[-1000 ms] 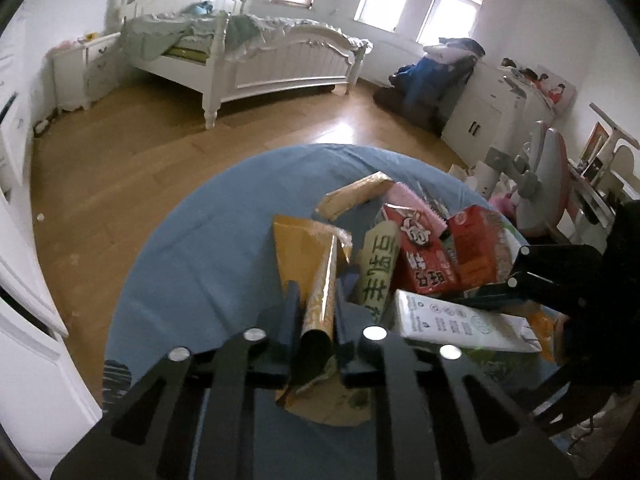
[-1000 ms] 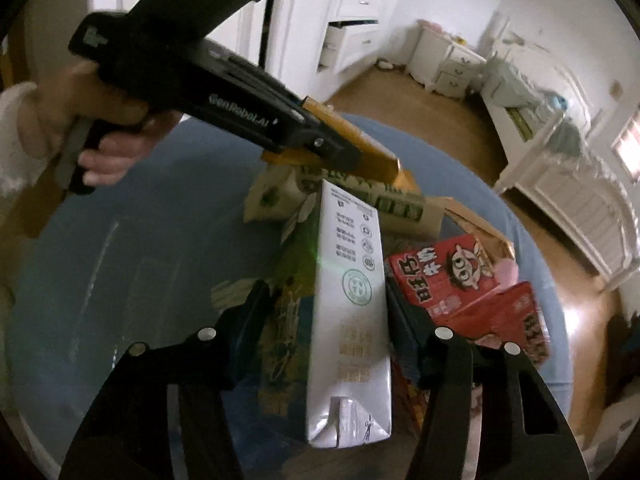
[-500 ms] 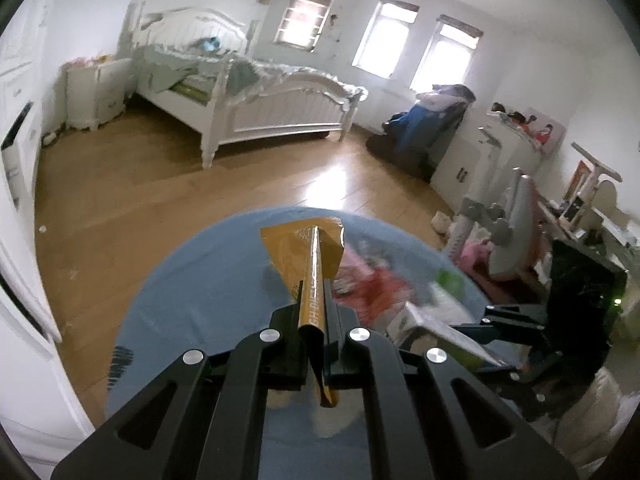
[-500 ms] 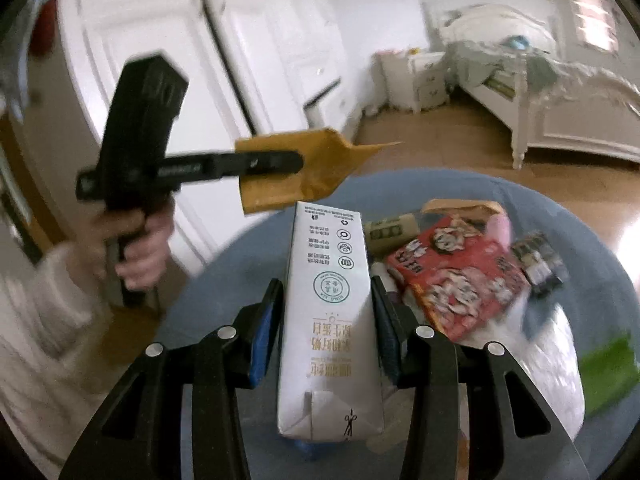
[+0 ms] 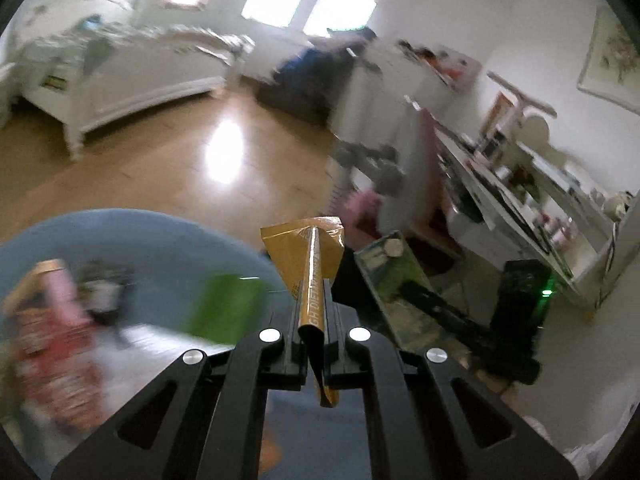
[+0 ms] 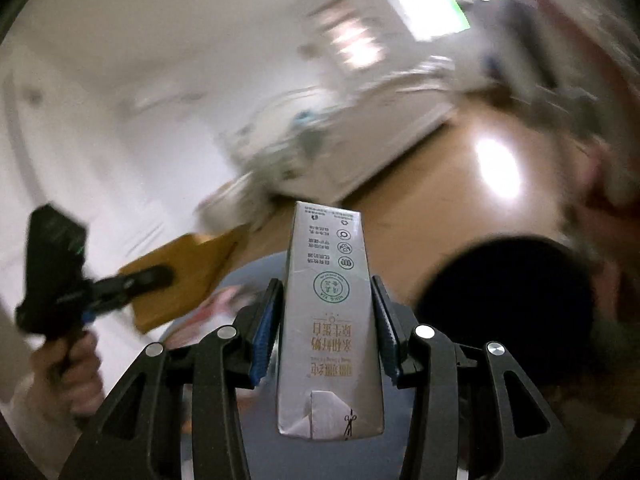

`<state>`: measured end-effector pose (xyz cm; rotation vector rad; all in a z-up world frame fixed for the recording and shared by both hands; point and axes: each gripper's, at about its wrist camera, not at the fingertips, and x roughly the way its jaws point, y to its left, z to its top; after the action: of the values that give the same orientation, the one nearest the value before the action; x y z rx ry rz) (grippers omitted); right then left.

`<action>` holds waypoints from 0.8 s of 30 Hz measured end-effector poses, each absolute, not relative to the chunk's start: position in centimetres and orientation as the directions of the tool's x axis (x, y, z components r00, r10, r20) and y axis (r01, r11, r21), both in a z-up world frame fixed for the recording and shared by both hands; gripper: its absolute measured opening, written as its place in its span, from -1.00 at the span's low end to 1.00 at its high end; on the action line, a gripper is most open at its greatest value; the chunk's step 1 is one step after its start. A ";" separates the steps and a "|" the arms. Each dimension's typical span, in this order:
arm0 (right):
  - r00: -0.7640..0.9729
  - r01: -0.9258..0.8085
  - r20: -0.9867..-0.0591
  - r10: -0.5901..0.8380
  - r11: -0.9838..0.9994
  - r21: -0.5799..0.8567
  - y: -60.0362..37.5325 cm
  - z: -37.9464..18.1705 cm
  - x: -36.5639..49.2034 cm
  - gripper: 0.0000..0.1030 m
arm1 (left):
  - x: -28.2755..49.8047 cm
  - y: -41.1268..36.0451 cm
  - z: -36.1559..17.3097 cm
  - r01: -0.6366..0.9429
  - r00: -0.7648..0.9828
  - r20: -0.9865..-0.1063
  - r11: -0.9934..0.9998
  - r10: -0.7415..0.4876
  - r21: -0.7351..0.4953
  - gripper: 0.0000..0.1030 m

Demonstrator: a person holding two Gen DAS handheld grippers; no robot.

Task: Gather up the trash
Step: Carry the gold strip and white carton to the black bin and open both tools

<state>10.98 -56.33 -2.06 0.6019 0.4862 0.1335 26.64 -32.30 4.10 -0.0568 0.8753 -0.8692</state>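
My left gripper [image 5: 311, 300] is shut on a gold foil wrapper [image 5: 310, 256] and holds it up in the air past the edge of the round blue table [image 5: 132, 236]. My right gripper [image 6: 326, 304] is shut on a white milk carton [image 6: 328, 320] and holds it raised. The carton also shows in the left wrist view [image 5: 394, 292], and the wrapper in the right wrist view [image 6: 188, 276]. Blurred red and green packets [image 5: 48, 320] lie on the table at the left.
A dark round opening [image 6: 504, 312] lies low to the right of the carton. A white bed [image 5: 132, 68] stands at the back, a cluttered white desk [image 5: 520, 208] at the right, wooden floor [image 5: 180, 168] between. Both views are motion-blurred.
Both grippers have lifted off the table with their loads and swung right. The table and its packets have slid to the left of the left wrist view.
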 end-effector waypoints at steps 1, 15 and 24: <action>0.875 0.063 -0.421 0.239 0.806 0.589 -58.1 -3.4 11.1 -0.15 | 26.1 -33.7 3.6 0.650 0.309 -0.651 0.654 -0.693 -0.388 -0.88; 0.818 0.248 -0.536 0.209 0.711 0.658 -63.2 -12.5 16.4 -0.10 | 31.2 -47.6 -4.6 0.639 0.158 -0.766 0.656 -0.623 -0.402 -0.82; 0.815 0.286 -0.551 0.179 0.703 0.651 -62.9 -11.2 16.7 0.54 | 30.0 -47.4 -2.7 0.639 0.221 -0.757 0.677 -0.615 -0.364 0.60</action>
<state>16.66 -62.93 -11.18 0.8036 0.6330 -0.0643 29.98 -47.44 -2.70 0.0272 1.0321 -0.8669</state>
